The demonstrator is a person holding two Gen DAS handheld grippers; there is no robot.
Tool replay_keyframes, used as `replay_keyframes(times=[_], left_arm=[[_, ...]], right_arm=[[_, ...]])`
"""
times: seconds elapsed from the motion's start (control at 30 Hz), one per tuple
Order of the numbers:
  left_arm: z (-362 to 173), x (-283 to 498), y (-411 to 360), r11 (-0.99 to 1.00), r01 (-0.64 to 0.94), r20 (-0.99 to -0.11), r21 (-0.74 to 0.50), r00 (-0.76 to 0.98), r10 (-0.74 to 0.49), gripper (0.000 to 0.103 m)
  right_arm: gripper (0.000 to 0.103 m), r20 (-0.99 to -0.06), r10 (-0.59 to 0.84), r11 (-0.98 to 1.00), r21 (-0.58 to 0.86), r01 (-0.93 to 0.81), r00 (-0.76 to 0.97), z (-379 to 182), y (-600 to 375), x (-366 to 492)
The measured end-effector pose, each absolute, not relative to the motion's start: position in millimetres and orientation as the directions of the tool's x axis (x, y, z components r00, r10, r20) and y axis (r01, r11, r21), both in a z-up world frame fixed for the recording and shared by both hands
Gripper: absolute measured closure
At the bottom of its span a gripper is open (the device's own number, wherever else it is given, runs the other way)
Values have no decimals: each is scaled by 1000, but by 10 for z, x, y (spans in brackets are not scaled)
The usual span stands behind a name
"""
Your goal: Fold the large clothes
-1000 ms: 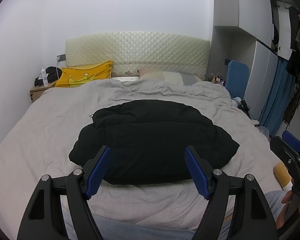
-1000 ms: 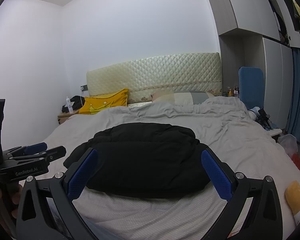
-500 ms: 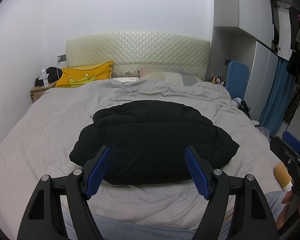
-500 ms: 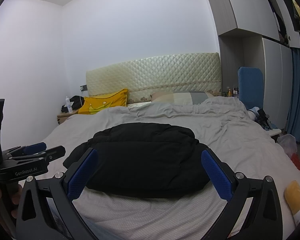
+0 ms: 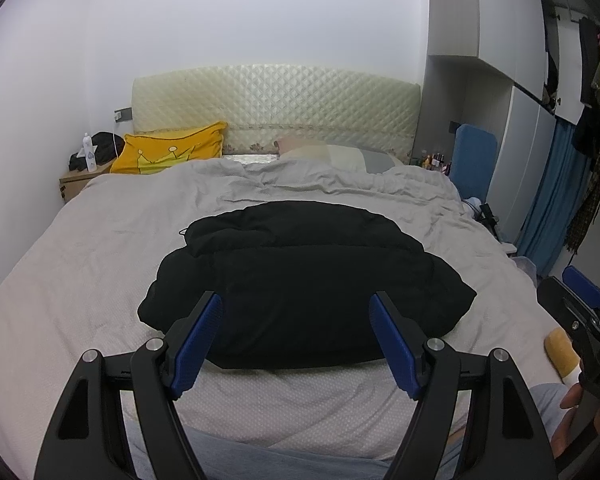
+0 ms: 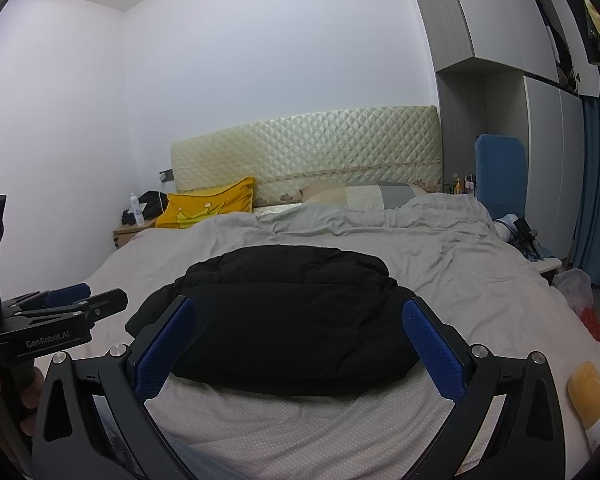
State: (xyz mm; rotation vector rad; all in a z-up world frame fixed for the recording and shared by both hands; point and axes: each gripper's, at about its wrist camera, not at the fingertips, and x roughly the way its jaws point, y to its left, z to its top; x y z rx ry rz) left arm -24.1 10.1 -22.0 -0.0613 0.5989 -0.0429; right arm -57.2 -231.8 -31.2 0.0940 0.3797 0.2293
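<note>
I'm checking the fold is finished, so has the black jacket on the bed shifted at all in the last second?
No. The black jacket lies in the same spot against the headboard and yellow pillow in both views.

The black puffy jacket [image 5: 308, 280] lies folded into a thick bundle on the bed [image 5: 80, 280], near its foot end and about midway across. Its upper layer is doubled over the lower one; the edges bulge softly.
</note>
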Motion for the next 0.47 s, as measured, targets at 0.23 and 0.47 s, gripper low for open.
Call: replay_keyframes(times=[0.23, 0.47], left_arm=[[-204, -248, 91, 998, 25, -562, -64, 825, -57, 26], [-199, -236, 103, 998, 21, -565, -56, 823, -49, 26]], right_arm=[[0, -358, 235, 971, 132, -201, 903, -281, -2333, -584], [0, -357, 238, 970, 129, -205, 903, -285, -2331, -557]])
